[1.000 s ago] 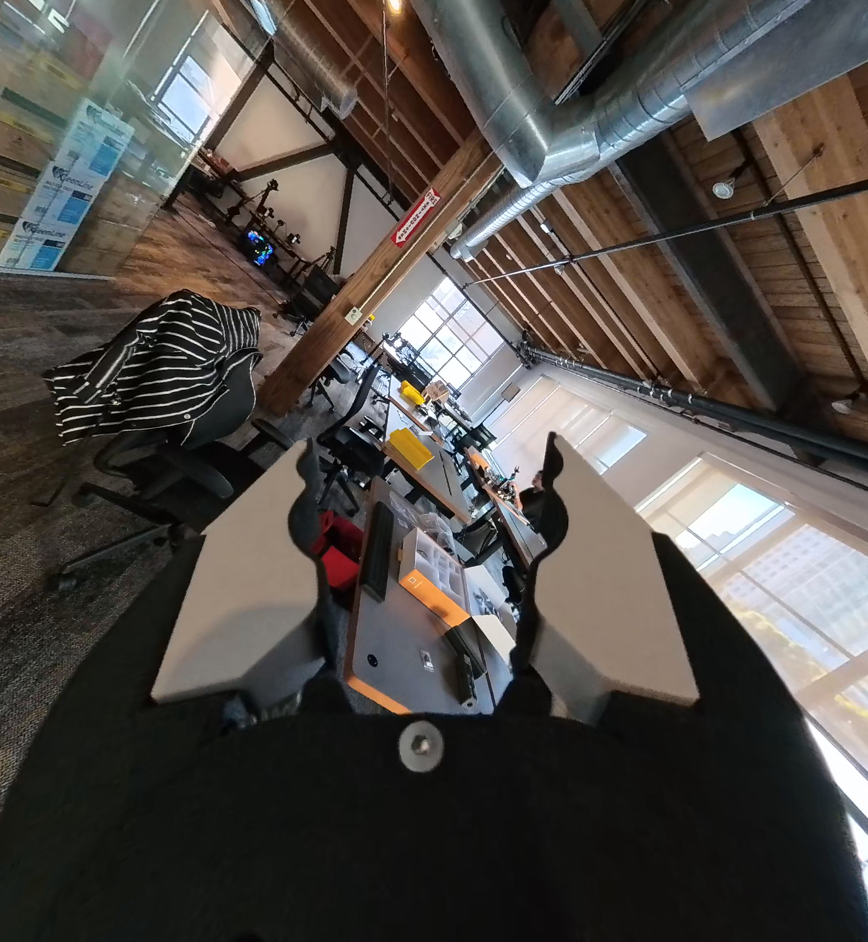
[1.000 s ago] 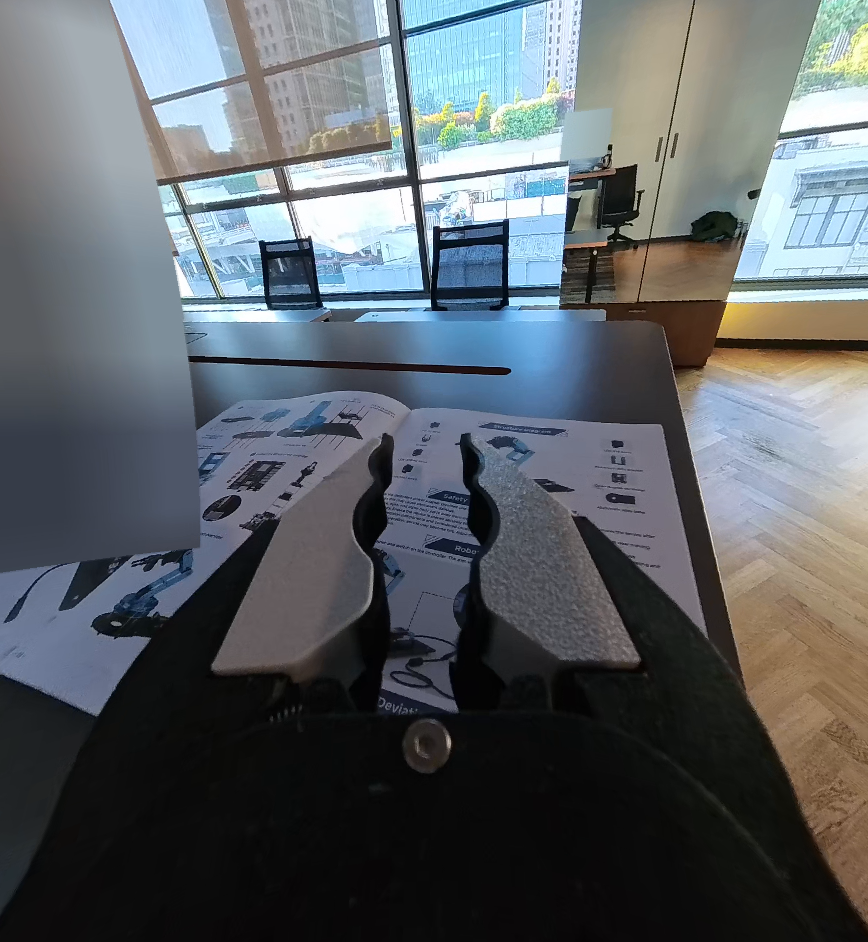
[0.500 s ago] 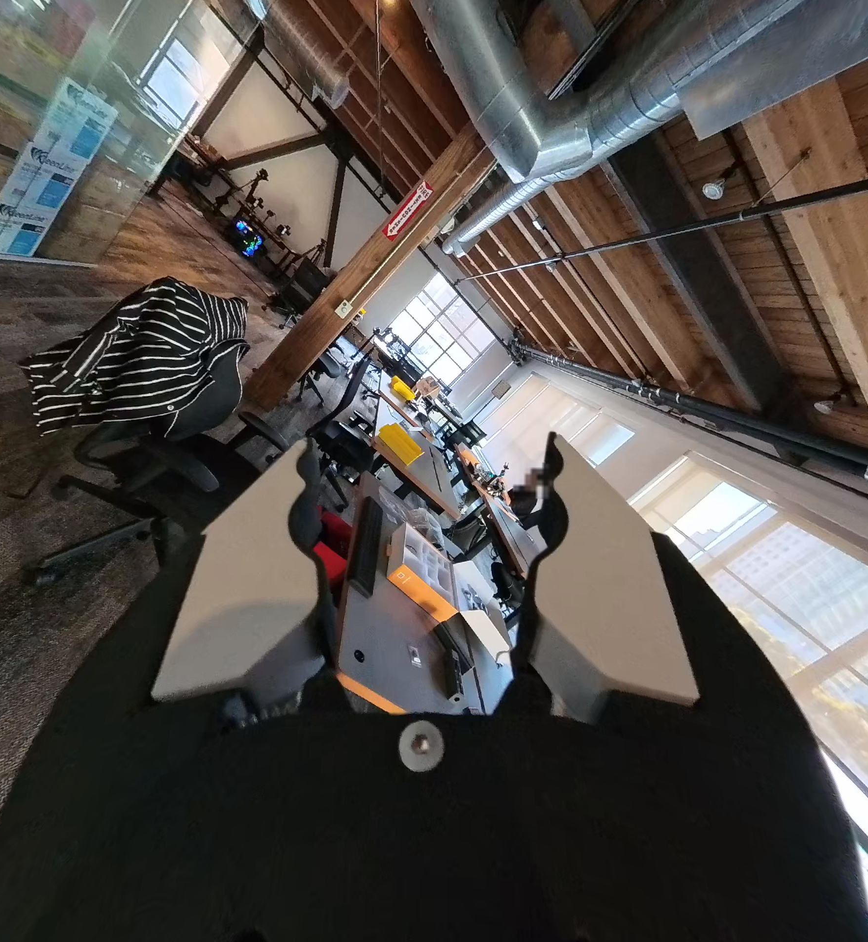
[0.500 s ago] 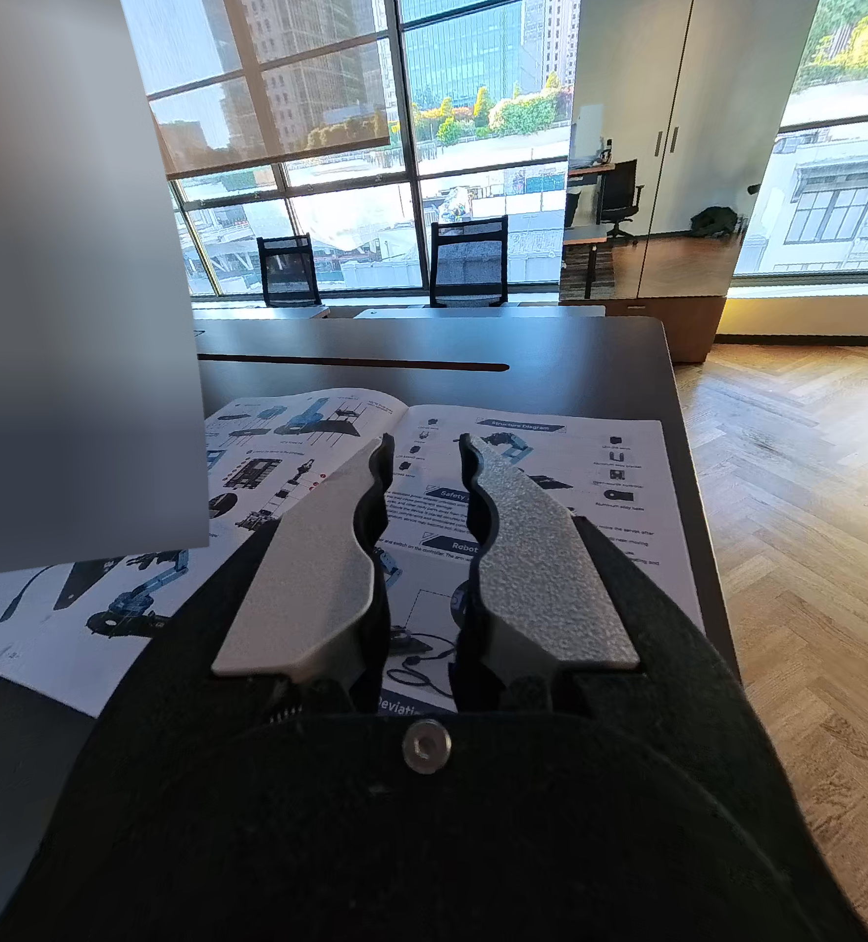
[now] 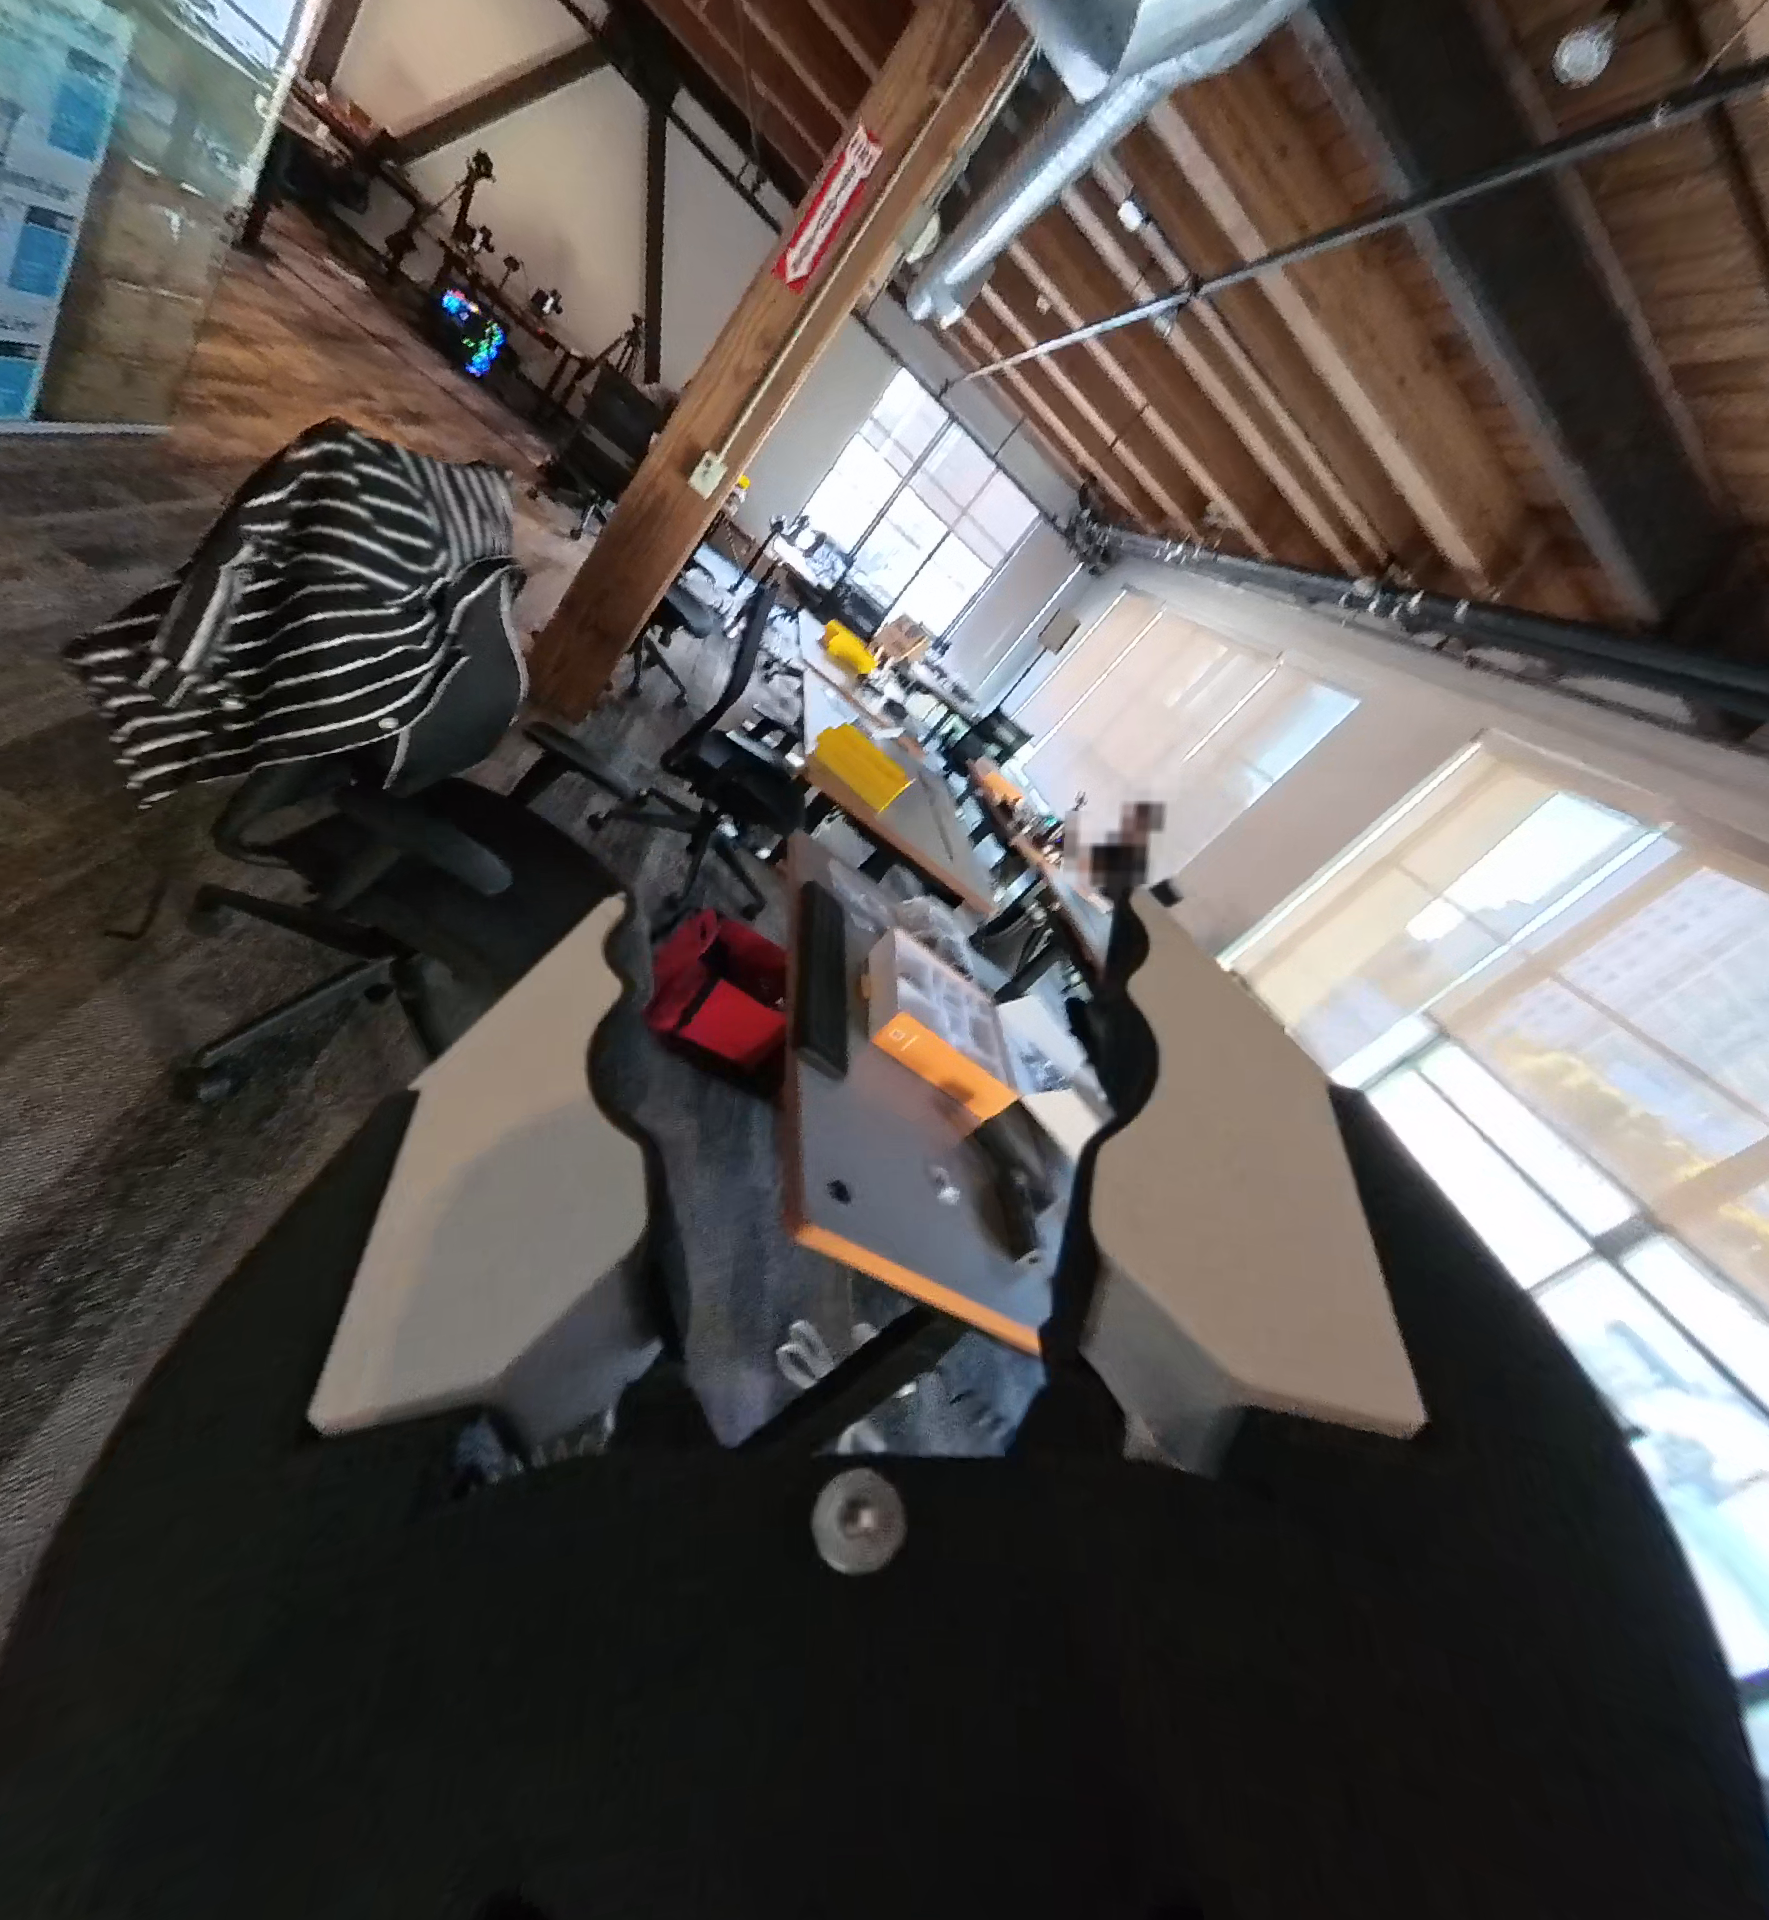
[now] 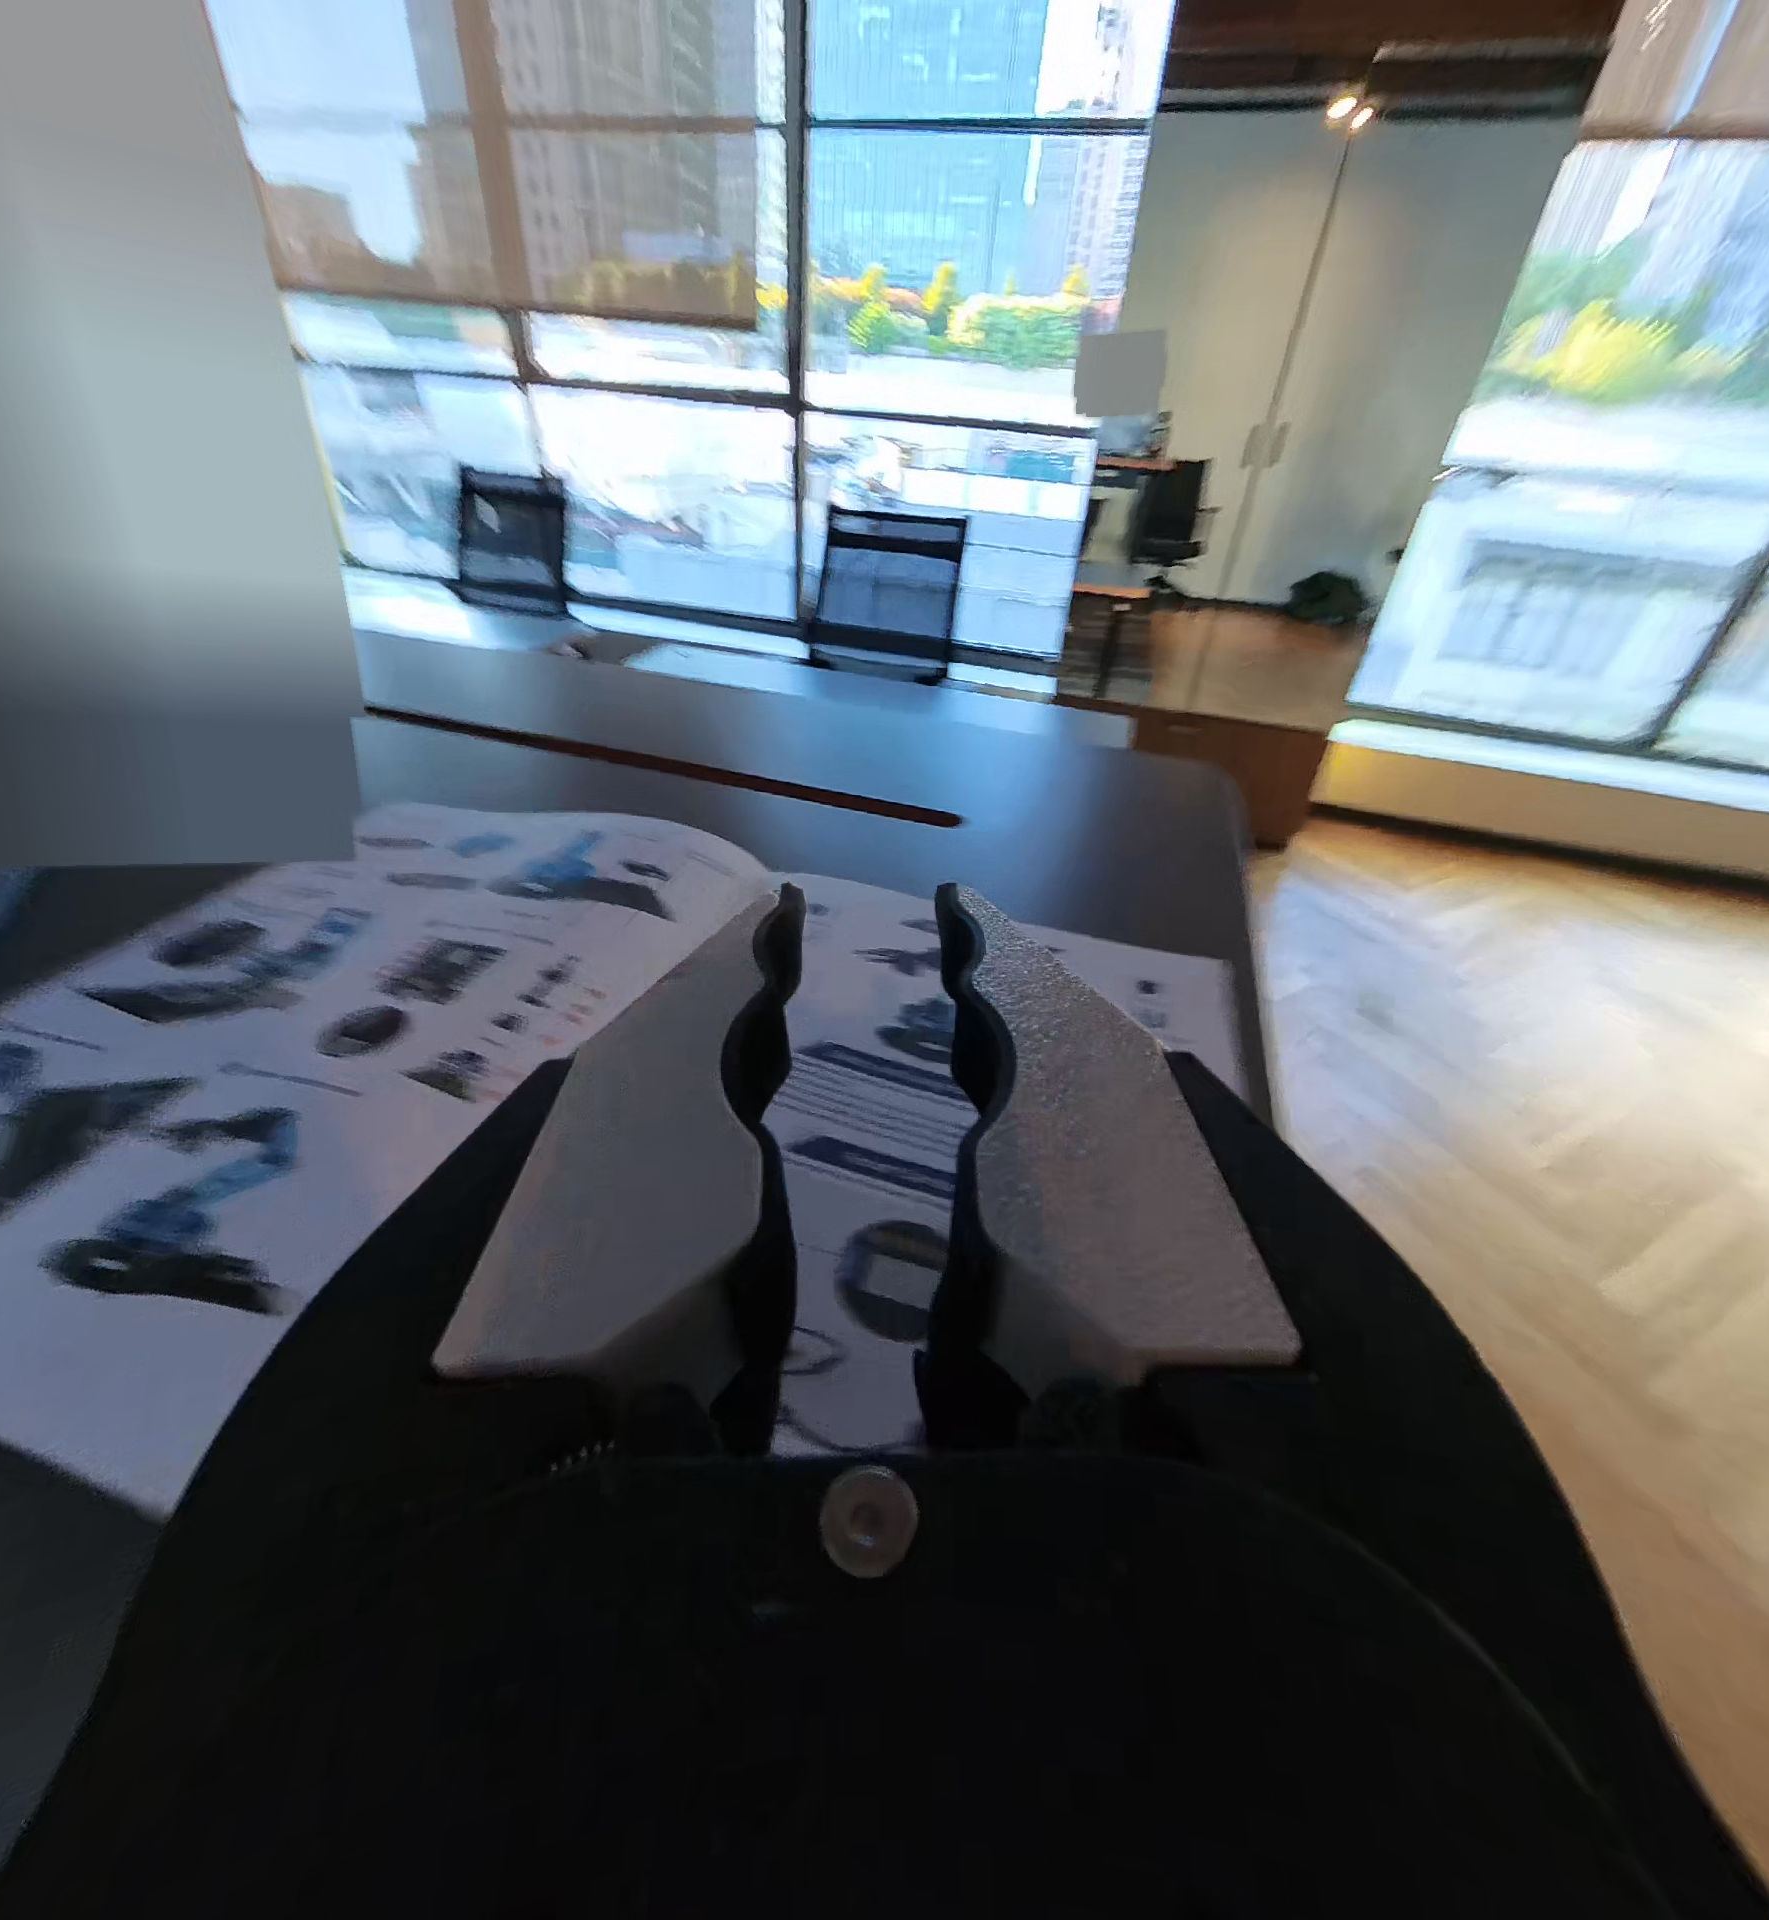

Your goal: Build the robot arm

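We hold the left gripper [image 5: 875, 920] aloft, tilted, jaws wide and empty, pointing across the office toward a distant grey, orange-edged desk [image 5: 890, 1174], while our right gripper [image 6: 869, 899], jaws narrowly parted and empty, hovers above the open white illustrated booklet [image 6: 340, 997] on the dark table [image 6: 1067, 821].

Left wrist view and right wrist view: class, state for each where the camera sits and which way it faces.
Left wrist view: on the left claw, rolled sideways, facing down an office past a striped-draped chair and a desk; open fingers show.
Right wrist view: on the right claw, level, facing windows over an open booklet on a dark table; narrowly parted fingers show.
Shared: nothing recognisable.
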Action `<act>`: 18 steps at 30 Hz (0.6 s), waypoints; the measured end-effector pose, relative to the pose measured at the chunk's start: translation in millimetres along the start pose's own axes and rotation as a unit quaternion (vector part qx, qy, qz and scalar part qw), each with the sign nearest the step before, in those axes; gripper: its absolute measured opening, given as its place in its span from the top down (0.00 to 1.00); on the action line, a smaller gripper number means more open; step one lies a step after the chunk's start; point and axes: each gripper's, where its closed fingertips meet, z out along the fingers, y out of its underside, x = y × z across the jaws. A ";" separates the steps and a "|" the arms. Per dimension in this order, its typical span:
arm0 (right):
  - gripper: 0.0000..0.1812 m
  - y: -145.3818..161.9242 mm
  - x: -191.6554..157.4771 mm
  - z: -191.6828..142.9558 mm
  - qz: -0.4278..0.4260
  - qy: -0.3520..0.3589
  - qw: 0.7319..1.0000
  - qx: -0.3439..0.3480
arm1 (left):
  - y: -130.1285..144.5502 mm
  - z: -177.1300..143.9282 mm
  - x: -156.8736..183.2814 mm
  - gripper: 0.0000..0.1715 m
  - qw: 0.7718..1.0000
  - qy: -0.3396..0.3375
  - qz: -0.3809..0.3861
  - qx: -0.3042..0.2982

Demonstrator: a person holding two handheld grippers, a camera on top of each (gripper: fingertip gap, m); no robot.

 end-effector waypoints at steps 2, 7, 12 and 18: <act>0.87 3.4 6.4 1.9 -0.059 0.027 0.998 -0.011 | 6.0 -2.2 -19.1 0.55 0.999 -0.016 0.047 -0.011; 0.88 3.1 0.2 8.3 -0.134 0.042 0.990 -0.002 | 7.9 -14.1 -70.2 0.52 0.984 -0.083 0.157 -0.015; 0.88 10.9 -5.8 12.5 -0.084 0.034 0.996 -0.012 | 17.8 -16.1 -113.6 0.52 0.966 -0.128 0.218 -0.058; 0.88 19.0 12.4 7.3 -0.019 0.063 0.998 -0.015 | 30.7 -5.5 -130.3 0.52 0.968 -0.143 0.198 -0.063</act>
